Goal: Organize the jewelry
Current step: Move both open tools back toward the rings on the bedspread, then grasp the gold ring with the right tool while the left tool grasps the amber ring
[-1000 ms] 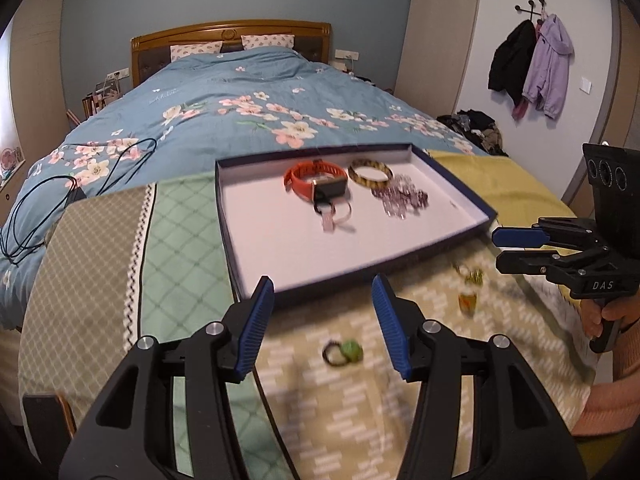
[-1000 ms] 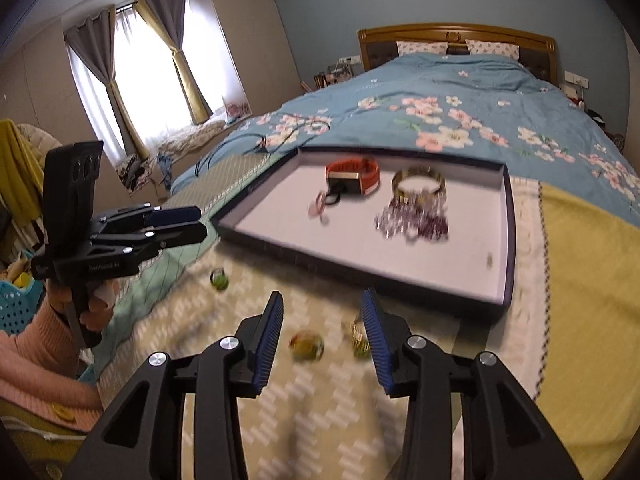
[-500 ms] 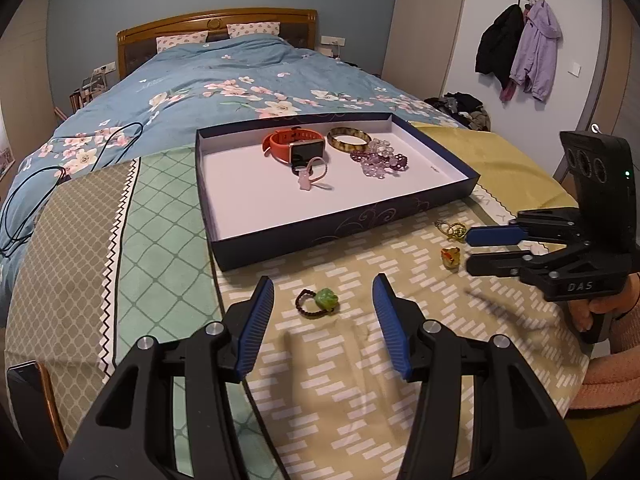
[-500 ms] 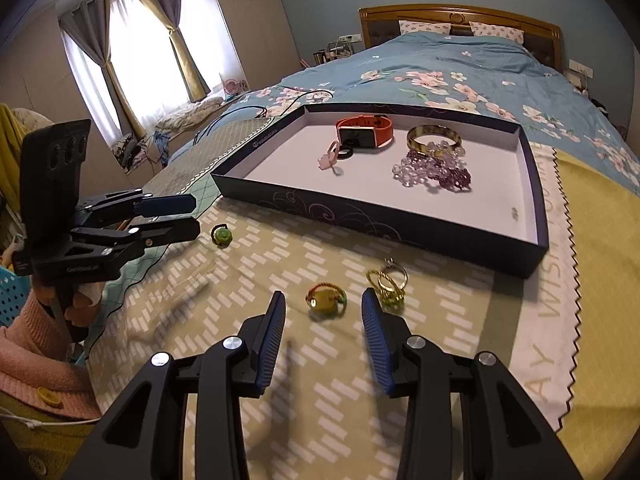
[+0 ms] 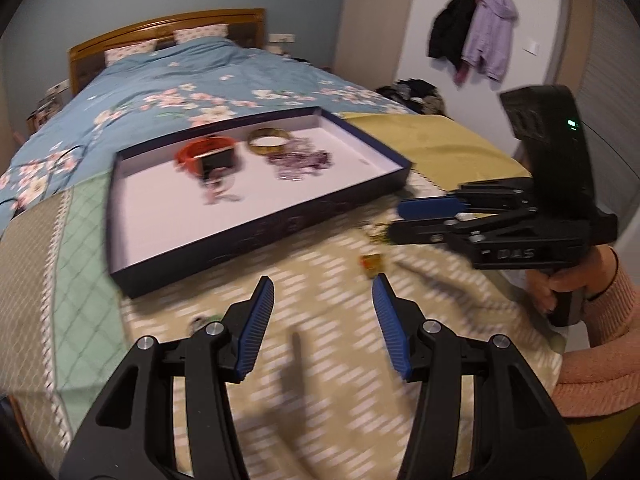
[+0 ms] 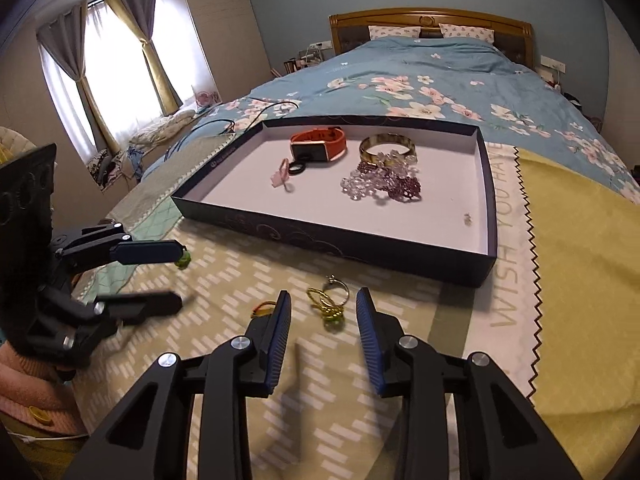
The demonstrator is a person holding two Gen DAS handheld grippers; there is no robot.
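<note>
A big dark tray (image 6: 490, 200) sits on the bed cloth (image 6: 256, 268) with an orange watch (image 6: 320, 144), a gold bangle (image 6: 386, 146) and purple beads (image 6: 384, 184) inside. The left gripper (image 5: 323, 300) and right gripper (image 6: 323, 316) are both wide open and hold nothing. Gold rings (image 6: 329, 304) lie on the cloth right between the right gripper's fingers, and a small green ring (image 6: 183, 261) lies by the left one.
</note>
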